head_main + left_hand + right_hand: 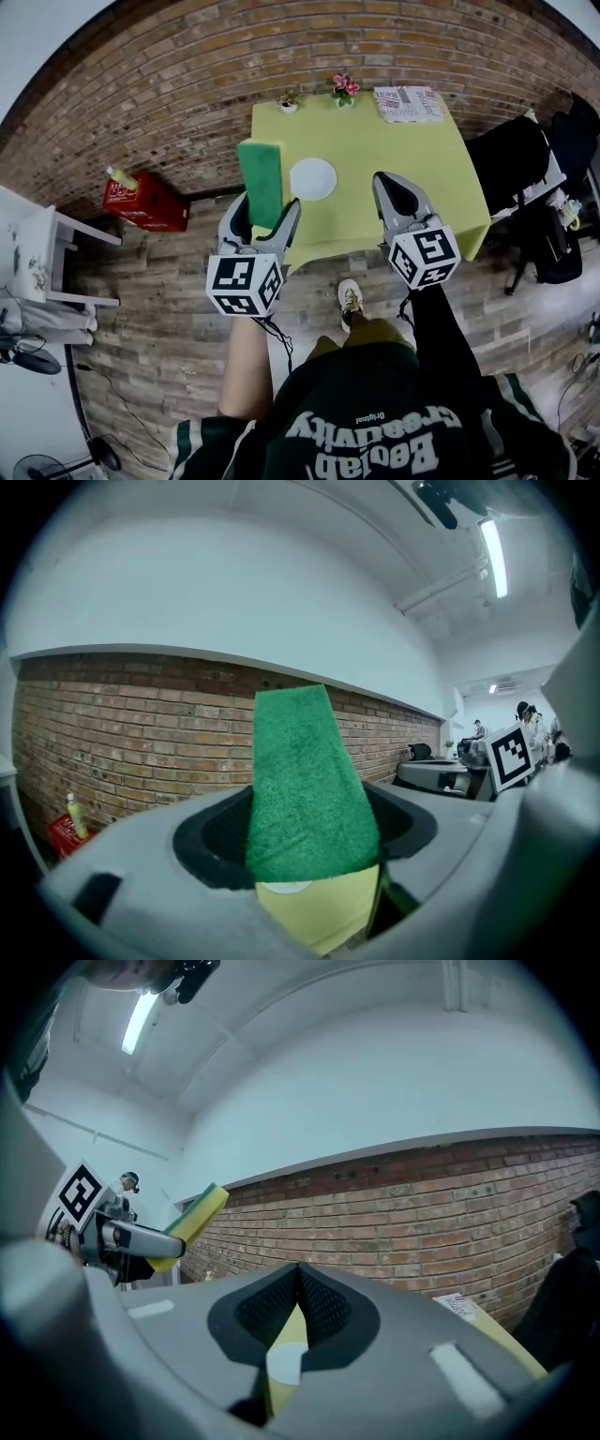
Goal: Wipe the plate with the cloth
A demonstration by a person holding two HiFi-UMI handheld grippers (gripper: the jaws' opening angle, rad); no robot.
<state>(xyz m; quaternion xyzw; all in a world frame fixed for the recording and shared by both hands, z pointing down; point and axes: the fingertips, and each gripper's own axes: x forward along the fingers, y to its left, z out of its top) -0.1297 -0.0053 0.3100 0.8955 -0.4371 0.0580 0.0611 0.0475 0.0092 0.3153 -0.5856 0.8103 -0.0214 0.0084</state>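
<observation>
Yellow worktop point(375, 141) below: left claw point(269, 211) clamps cloth point(261, 178), right claw point(387, 183) closed, empty; we fear the unheld plate point(312, 178) skids when wiped.

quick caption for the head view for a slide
Left gripper grips a green sponge, right gripper shut and empty, both facing a yellow-green table bearing a white plate.

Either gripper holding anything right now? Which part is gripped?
Left gripper clamps the green-and-yellow sponge by its near end, the rest sticking out past the jaws. Right gripper is shut, empty.
</observation>
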